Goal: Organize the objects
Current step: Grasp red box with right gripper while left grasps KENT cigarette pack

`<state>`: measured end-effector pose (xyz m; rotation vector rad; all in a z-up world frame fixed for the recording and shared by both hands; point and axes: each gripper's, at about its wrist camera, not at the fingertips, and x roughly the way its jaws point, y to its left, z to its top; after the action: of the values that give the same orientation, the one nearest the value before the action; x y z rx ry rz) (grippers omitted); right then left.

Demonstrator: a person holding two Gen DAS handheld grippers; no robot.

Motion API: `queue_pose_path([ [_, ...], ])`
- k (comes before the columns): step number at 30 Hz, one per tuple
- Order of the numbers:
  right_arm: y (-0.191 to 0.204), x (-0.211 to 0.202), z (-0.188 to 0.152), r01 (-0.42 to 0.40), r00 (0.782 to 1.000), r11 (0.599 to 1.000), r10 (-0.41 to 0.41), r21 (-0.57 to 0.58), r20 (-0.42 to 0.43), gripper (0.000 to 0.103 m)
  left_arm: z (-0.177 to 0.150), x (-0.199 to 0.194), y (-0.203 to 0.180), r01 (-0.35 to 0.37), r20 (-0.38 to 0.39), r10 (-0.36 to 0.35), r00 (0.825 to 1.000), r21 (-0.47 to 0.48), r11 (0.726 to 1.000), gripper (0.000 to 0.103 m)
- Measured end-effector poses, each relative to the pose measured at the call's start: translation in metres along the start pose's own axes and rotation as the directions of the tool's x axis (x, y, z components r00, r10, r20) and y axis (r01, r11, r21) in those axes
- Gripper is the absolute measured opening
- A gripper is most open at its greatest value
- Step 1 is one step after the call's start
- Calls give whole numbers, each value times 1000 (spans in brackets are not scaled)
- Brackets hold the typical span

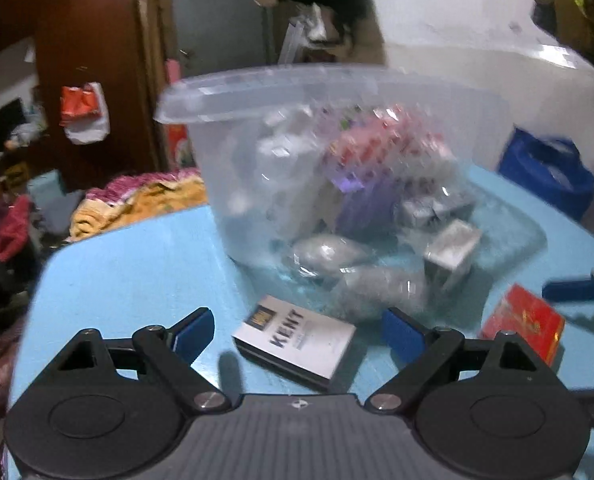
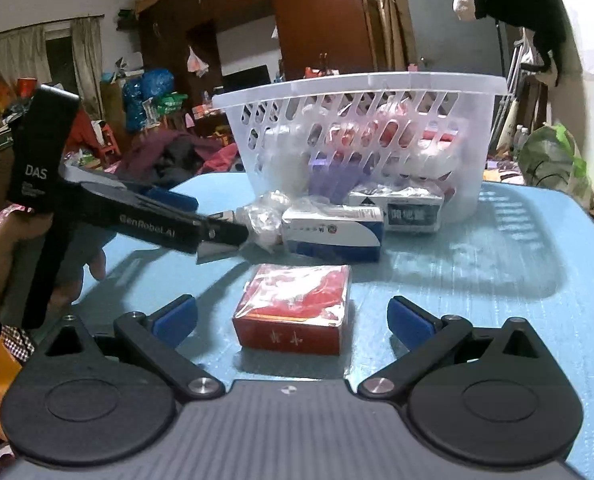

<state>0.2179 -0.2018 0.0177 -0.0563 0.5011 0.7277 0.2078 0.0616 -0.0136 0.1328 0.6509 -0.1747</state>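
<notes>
A clear plastic basket holding several small packs stands on the blue table; it also shows in the right wrist view. My left gripper is open, its fingers either side of a white Kent pack lying on the table. A red pack lies to its right. My right gripper is open, its fingers either side of the red pack. The left gripper shows at the left of the right wrist view. Two white and blue packs and a crumpled clear wrapper lie in front of the basket.
The table edge is at the left, with clothes and a yellow blanket beyond. A blue bag sits behind the basket to the right. Brown wardrobes stand in the background.
</notes>
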Motion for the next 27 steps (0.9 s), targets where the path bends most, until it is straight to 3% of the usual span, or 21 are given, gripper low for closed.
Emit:
queue_pose_path([
  [2, 3, 0, 0, 11, 1000, 1000, -11, -29, 1, 103, -4, 5, -6, 7, -4, -7, 1000, 39, 999, 94],
  [4, 5, 2, 0, 20, 1000, 998, -20, -53, -3, 99, -3, 7, -5, 21, -15, -20, 1000, 17, 1000, 93],
  [5, 5, 2, 0, 20, 1000, 998, -20, -59, -4, 92, -3, 7, -3, 36, -24, -36, 999, -10, 999, 90],
  [7, 3, 6, -1, -1, 1000, 998, 0, -57, -18, 75, -6, -1, -5, 38, -5, -38, 999, -11, 999, 69],
  [9, 0, 7, -2, -10, 1000, 999, 10, -47, -14, 64, -12, -12, -11, 8, 4, -8, 1000, -14, 1000, 69],
  [11, -2, 5, -3, -25, 1000, 999, 25, -36, 2, 64, -21, -28, -18, -15, 78, 19, 997, -51, 999, 69],
  [13, -4, 0, -6, -47, 998, 999, 48, -18, 41, 64, -31, -51, -21, 31, 205, -6, 979, -120, 992, 69],
  [15, -6, -4, -8, -58, 995, 998, 59, -11, 75, 64, -37, -61, -25, 85, 265, -43, 963, -150, 985, 69],
  [20, -7, -6, -8, -60, 994, 998, 59, 2, 93, 64, -44, -58, -29, 160, 312, -99, 945, -174, 972, 69],
  [23, -8, -5, -7, -61, 993, 998, 59, 14, 98, 64, -50, -65, -28, 172, 378, -98, 921, -167, 971, 69],
  [27, -5, -4, -7, -42, 994, 999, 42, -3, 98, 64, -51, -64, -31, 156, 377, -86, 922, -157, 975, 69],
])
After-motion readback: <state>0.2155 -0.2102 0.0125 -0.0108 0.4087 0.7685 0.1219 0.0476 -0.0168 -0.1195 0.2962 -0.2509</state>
